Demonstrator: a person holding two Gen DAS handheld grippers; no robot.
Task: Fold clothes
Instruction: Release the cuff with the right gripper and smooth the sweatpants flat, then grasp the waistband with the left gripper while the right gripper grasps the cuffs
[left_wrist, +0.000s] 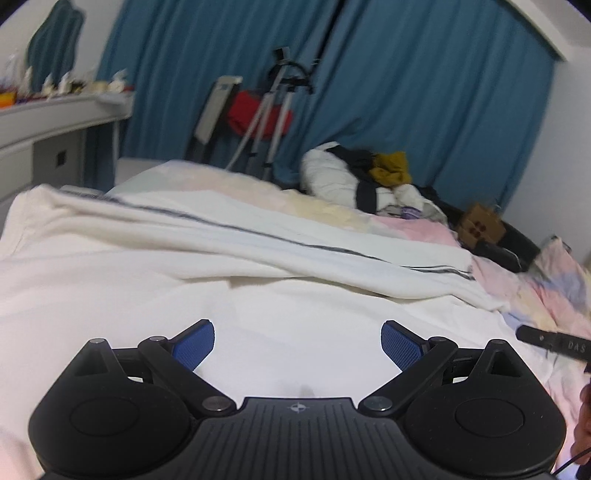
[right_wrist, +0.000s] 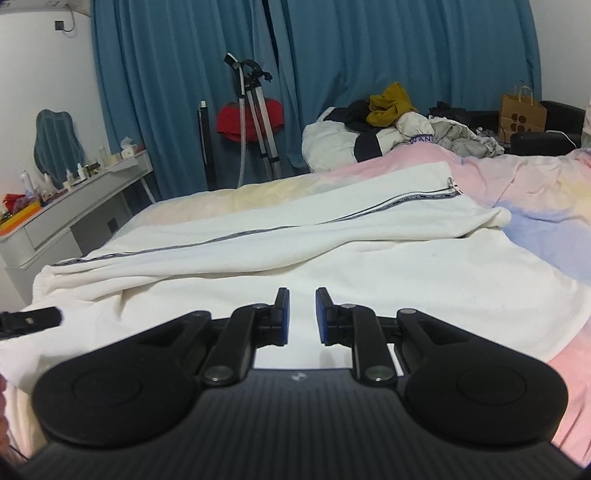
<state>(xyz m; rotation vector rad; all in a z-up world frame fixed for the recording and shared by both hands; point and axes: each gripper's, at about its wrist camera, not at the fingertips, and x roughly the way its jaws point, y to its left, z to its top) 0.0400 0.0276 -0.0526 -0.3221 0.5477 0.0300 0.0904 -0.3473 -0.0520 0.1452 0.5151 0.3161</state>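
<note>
A white garment (right_wrist: 295, 251) with a dark striped trim lies spread across the bed (right_wrist: 535, 192). Above it, the left hand-held gripper (left_wrist: 297, 345) is spread wide, the right hand-held gripper (right_wrist: 302, 315) narrowly parted, both holding nothing. A clothes pile (right_wrist: 399, 122) sits farther back.

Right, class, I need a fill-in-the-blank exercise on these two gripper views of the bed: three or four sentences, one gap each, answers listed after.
1. The white garment spread on the bed has a dark ____ running along its length.
2. The left gripper has its jaws wide ____.
3. The curtains behind the bed are ____.
4. A ____-coloured cloth tops the clothes pile.

Answers: stripe; open; blue; mustard
</note>
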